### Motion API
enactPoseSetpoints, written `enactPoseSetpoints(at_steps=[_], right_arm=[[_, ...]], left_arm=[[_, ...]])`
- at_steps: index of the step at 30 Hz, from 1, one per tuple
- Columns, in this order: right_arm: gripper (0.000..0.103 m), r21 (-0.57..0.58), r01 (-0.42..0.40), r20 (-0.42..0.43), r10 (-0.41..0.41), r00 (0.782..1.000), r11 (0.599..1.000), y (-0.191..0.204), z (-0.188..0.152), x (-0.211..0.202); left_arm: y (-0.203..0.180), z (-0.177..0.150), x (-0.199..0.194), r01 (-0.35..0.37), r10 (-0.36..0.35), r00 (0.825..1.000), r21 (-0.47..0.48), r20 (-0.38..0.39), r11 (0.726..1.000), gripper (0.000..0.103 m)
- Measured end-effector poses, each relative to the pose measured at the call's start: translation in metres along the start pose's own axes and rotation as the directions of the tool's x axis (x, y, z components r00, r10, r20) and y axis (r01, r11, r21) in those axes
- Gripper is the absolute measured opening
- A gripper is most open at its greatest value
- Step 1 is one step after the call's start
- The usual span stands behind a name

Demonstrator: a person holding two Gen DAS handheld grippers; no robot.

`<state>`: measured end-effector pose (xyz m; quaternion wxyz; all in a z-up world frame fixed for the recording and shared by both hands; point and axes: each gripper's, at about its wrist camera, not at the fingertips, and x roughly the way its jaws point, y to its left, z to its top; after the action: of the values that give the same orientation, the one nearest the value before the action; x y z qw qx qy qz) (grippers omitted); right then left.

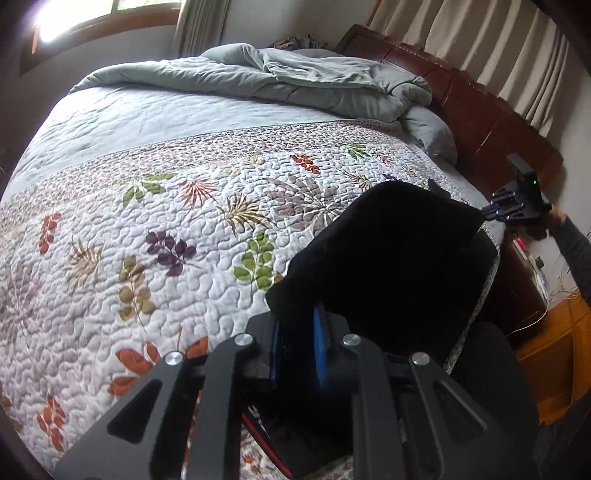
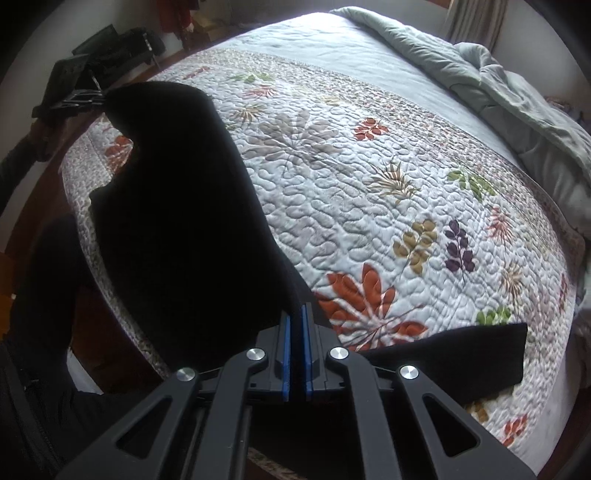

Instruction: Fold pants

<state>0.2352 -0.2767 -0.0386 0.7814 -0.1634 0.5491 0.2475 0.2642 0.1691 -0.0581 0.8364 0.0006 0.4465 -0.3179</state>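
Bedroom light falls from a window (image 1: 74,18) onto a bed whose leaf-print quilt (image 1: 166,221) serves as the folding surface, with a grey duvet (image 1: 295,77) bunched toward the wooden headboard (image 1: 472,103). Black pants (image 1: 388,251) hang over the quilt's near edge, stretched between the two tools: the left gripper (image 1: 299,332) has its blue pads pinched on one end of the cloth, and the right gripper (image 2: 295,354) is likewise clamped tight on the other end, while a loose part lies flat on the quilt. The step looks like lifting the garment to spread or double it; doing it well likely means keeping both ends level and taut so the cloth lands flat without twisting. The duvet is well apart and leaves plenty of open quilt. A nightstand (image 1: 554,339) beside the bed and dark gear on the floor (image 2: 110,48) sit near the person's sleeve (image 1: 576,251), though neither blocks the fold.
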Motion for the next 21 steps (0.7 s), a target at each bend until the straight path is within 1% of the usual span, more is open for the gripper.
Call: enactPoseSetpoints(at_steps=[5,8,13,19,21], right_arm=[[0.005,0.046,0.011,0.03,-0.012,0.999,0.999,0.031,-0.041,0.007],[0.005,0.07,0.024,0.024,-0.026,0.999,0.997,0.046,-0.064,0.019],[0.005,0.106,0.023,-0.006,-0.023,1.0,0.994,0.061,-0.094,0.042],[0.005,0.131,0.037,-0.042,-0.031,0.999,0.991,0.076,-0.116,0.066],[0.005,0.113,0.065,-0.054,-0.059,0.997,0.991,0.082,-0.118,0.071]], left_arm=[[0.0,-0.034,-0.01,0.025,-0.024,1.0,-0.033,0.011,0.999,0.013],[0.004,-0.054,-0.013,0.047,-0.046,0.999,-0.069,0.015,0.997,0.013],[0.011,-0.089,-0.012,0.073,-0.072,0.997,-0.124,0.009,0.99,0.013],[0.02,-0.137,0.011,0.072,-0.084,0.994,-0.169,-0.067,0.983,0.013],[0.022,-0.151,0.019,0.06,-0.078,0.992,-0.175,-0.096,0.983,0.013]])
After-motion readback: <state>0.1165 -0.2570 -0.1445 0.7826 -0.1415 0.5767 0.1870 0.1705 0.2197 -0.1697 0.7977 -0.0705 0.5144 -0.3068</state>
